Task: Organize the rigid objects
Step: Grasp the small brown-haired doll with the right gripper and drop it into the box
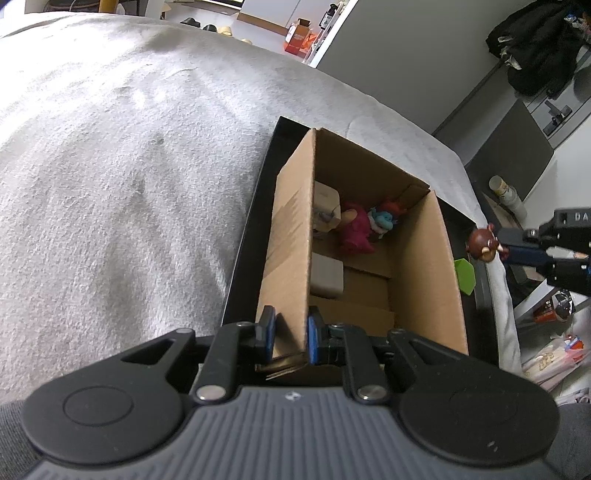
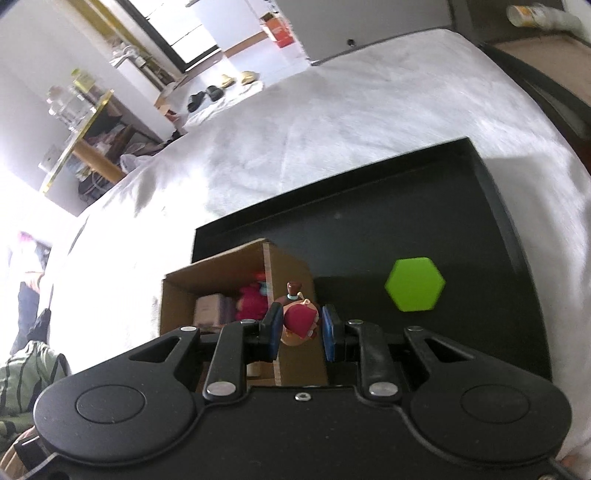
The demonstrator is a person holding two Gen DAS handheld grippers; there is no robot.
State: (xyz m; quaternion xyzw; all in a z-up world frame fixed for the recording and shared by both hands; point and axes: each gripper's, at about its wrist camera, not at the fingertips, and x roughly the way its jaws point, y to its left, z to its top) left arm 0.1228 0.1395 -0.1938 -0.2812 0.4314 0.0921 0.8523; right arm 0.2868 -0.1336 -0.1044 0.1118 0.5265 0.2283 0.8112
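While clamped on the cardboard box (image 1: 291, 258) wall, left gripper (image 1: 290, 338); beside box, right gripper (image 2: 300, 328) pinching seemingly a brown figurine (image 2: 297, 319).

Green hexagon block (image 1: 464, 277): in the left wrist view mostly hidden behind the cardboard box (image 1: 424, 273) wall.
Box contents: pink and blue toys (image 1: 356, 230) too small and jumbled to identify.
Right hand-held gripper (image 1: 504, 245): cut off by the right edge in the left wrist view.
Figurine (image 2: 300, 320): its lower part is hidden between the pads.
Room behind bed (image 2: 332, 122): blurred.

Grey cloth (image 1: 129, 177) covers the surface; bright window (image 2: 184, 33), perhaps overexposed.
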